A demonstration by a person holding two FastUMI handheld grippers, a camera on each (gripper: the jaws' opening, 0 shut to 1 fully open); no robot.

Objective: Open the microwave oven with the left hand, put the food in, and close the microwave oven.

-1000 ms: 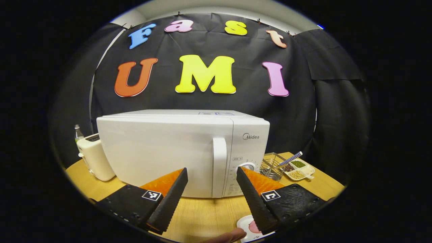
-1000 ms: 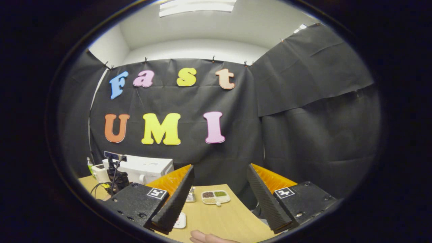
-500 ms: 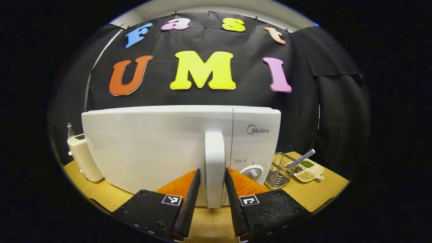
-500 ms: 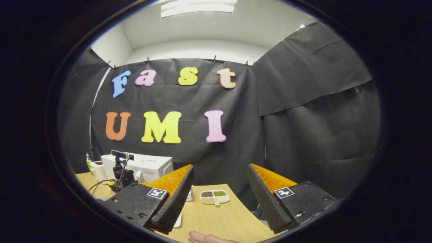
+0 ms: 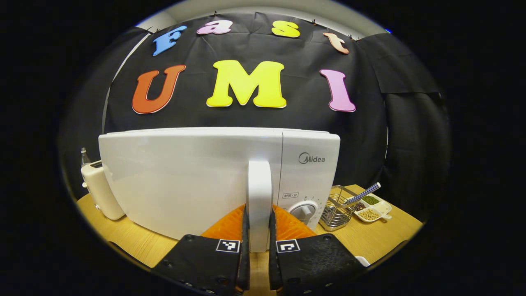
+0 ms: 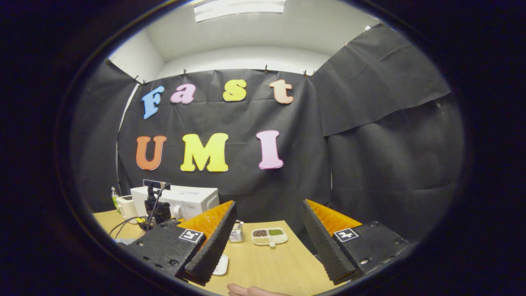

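The white microwave (image 5: 185,176) stands in front of me on the wooden table (image 5: 123,242) with its door closed. My left gripper (image 5: 258,232) is shut on the lower part of the upright door handle (image 5: 259,185), one finger pressing each side. Held high above the table's right part, my right gripper (image 6: 268,203) is open with nothing between its fingers. From there the microwave (image 6: 193,199) lies far left, with the left gripper's body (image 6: 156,209) in front of it. The edge of a white plate (image 6: 222,265) peeks from behind a finger; what is on it is hidden.
A cream toaster (image 5: 98,191) and a bottle (image 5: 84,156) stand left of the microwave. To its right are a wire basket (image 5: 335,205), a divided dish of beans (image 5: 372,207) and a chequered-handled spoon (image 5: 363,193). A person's hand (image 6: 246,291) shows at the bottom edge.
The left gripper moved in toward the microwave and went from wide open to shut on the door handle. The right gripper stayed open and barely shifted.
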